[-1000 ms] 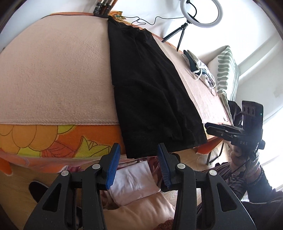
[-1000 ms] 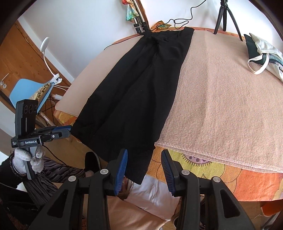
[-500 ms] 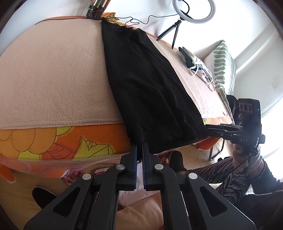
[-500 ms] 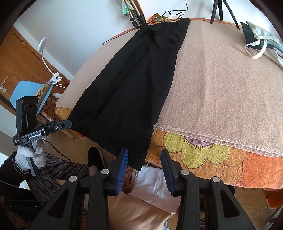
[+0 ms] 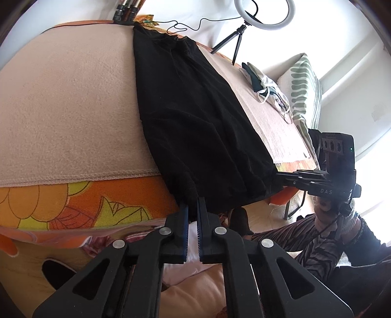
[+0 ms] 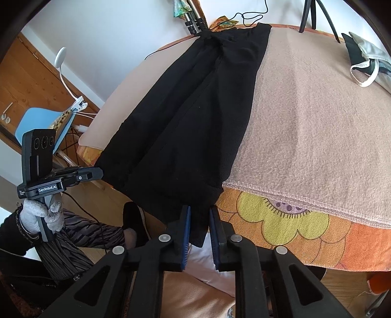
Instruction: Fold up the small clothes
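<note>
A long black garment (image 5: pixel 195 117) lies stretched across the table on a pink blanket (image 5: pixel 68 102), its near hem hanging over the front edge. My left gripper (image 5: pixel 192 210) is shut on the hem's left corner. In the right wrist view the same garment (image 6: pixel 190 117) runs away from me. My right gripper (image 6: pixel 198 215) is closed on the hem's right corner, its jaws a narrow gap apart with cloth between them. Each gripper shows in the other's view, the right one (image 5: pixel 288 176) and the left one (image 6: pixel 96 174), at the hem's outer corners.
An orange flowered cloth (image 6: pixel 281 225) hangs under the blanket at the table's front edge. A ring light on a tripod (image 5: pixel 259 14) stands at the back. A small pile of clothes (image 5: pixel 266 90) lies at the right. A blue chair (image 6: pixel 41 122) stands at the left.
My left gripper closed on the hem a second ago and stays shut. My right gripper moved in onto the hem's other corner and narrowed its jaws around the cloth.
</note>
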`<state>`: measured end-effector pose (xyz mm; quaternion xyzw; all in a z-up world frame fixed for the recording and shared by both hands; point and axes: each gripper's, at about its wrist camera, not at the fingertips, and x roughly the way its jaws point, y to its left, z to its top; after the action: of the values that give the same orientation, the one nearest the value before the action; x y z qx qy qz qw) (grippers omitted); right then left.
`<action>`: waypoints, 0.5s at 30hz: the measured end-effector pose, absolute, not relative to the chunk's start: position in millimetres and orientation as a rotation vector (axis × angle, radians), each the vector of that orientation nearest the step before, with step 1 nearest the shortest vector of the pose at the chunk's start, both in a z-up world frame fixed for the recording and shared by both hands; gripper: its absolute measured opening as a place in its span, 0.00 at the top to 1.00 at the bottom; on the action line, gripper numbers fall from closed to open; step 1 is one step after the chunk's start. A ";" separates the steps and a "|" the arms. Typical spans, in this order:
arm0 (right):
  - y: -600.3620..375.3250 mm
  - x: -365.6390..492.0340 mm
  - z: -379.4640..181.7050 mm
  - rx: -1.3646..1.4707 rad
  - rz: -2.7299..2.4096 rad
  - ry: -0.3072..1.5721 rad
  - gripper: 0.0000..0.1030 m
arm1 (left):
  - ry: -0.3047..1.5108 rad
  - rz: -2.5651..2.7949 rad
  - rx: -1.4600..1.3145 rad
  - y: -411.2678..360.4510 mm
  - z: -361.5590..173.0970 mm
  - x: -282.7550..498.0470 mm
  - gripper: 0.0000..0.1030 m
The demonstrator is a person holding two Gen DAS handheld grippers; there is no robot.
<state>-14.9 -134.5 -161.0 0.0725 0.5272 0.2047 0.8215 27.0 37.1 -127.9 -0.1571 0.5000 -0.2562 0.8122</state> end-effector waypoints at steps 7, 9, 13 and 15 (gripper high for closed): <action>-157.2 -8.2 -164.5 0.438 0.491 1.121 0.98 | 1.034 -0.575 -0.409 43.4 -116.1 27.5 0.97; -159.9 -6.5 -157.8 0.479 0.504 1.101 0.98 | 1.020 -0.583 -0.427 44.1 -109.4 29.9 0.97; -161.1 2.4 -140.4 0.517 0.530 1.061 0.98 | 0.982 -0.600 -0.438 42.8 -93.9 40.7 0.97; -160.7 9.7 -132.3 0.512 0.532 1.045 0.98 | 0.967 -0.603 -0.445 42.5 -87.9 48.6 0.97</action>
<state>9.7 -160.7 -132.3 0.2387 0.4878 0.2481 0.8022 48.6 42.5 -87.9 -0.2091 0.4540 -0.2829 0.8186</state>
